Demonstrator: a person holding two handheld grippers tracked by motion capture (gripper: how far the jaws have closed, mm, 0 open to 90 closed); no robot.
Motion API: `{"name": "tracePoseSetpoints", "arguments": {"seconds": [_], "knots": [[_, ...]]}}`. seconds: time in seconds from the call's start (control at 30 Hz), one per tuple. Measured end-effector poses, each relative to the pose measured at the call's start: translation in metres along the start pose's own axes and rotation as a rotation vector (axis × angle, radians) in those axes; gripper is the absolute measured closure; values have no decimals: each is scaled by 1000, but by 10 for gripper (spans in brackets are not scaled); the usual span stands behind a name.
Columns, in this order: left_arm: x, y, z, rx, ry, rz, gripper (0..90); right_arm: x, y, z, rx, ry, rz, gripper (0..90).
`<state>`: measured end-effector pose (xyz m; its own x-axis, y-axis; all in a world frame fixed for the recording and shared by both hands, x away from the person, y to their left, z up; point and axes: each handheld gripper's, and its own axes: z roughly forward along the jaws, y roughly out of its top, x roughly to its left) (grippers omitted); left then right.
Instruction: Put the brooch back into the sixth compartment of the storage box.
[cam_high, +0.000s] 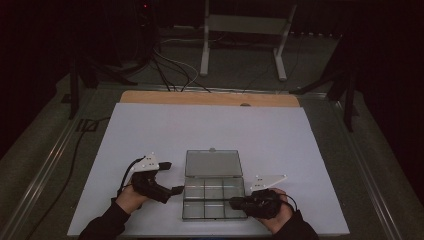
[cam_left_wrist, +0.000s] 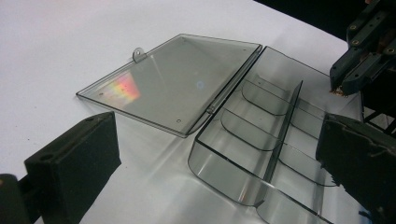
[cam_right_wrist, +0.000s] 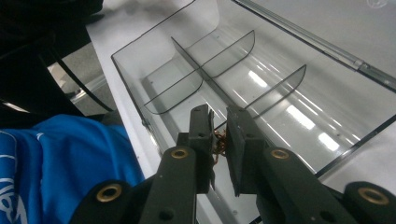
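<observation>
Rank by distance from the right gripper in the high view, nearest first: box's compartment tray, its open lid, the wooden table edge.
From the right gripper:
1. Compartment tray, directly at the jaws, near side of the table.
2. Open lid, lying flat just beyond the tray.
3. Wooden table edge, at the far side.

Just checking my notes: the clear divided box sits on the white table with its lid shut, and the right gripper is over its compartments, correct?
Not quite. The lid is open, lying flat on the white table behind the clear divided box, as the left gripper view shows. The rest holds: the right gripper is over the compartments, jaws nearly closed.
</observation>
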<state>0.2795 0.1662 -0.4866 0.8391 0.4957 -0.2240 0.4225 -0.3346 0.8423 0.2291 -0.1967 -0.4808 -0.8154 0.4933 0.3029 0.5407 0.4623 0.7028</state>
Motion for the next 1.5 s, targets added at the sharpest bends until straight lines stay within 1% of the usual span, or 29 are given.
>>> {"name": "tracePoseSetpoints", "arguments": {"seconds": [0.07, 0.2, 0.3, 0.43, 0.63, 0.77, 0.8, 0.87, 0.93, 1.1, 1.3, 1.33, 1.37, 1.43, 1.5], "knots": [[0, 0, 0, -1, -1, -1, 14, -1, -2, 0, -8, 10, 17, 807], [0, 0, 0, -1, -1, -1, 14, -3, -5, 0, -10, 27, 24, 805], [0, 0, 0, -1, -1, -1, 14, -3, -5, 1, -11, 30, 26, 803], [0, 0, 0, -1, -1, -1, 14, -4, -5, 0, -18, 27, 33, 799], [0, 0, 0, -1, -1, 0, 14, -4, -5, -2, -27, 18, 26, 790], [0, 0, 0, 0, -1, 0, 14, -4, -4, -5, -61, 9, 28, 665], [0, 0, 0, 0, -2, -1, 14, -4, -4, -6, -71, 12, 31, 619], [0, 0, 0, 1, -1, 0, 14, -4, -4, -8, -83, -7, 29, 583], [0, 0, 0, 0, -2, 1, 14, -4, -3, -10, -96, -15, 34, 516], [0, 0, 0, 1, -4, 1, 14, -6, -3, -15, -143, -35, 44, 310], [-1, 1, 0, 0, -7, 0, 14, -10, -3, -19, -177, -37, 64, 158], [-1, 1, 0, -1, -8, -1, 14, -10, -3, -21, -188, -24, 57, 129], [-1, 1, 0, -1, -9, -1, 14, -10, -3, -22, -194, -21, 57, 110], [-2, 1, 0, 0, -13, 0, 14, -11, -3, -25, -210, -4, 52, 23], [-2, 1, 1, 2, -17, 0, 14, -12, -3, -27, -225, -3, 50, 15]]}}
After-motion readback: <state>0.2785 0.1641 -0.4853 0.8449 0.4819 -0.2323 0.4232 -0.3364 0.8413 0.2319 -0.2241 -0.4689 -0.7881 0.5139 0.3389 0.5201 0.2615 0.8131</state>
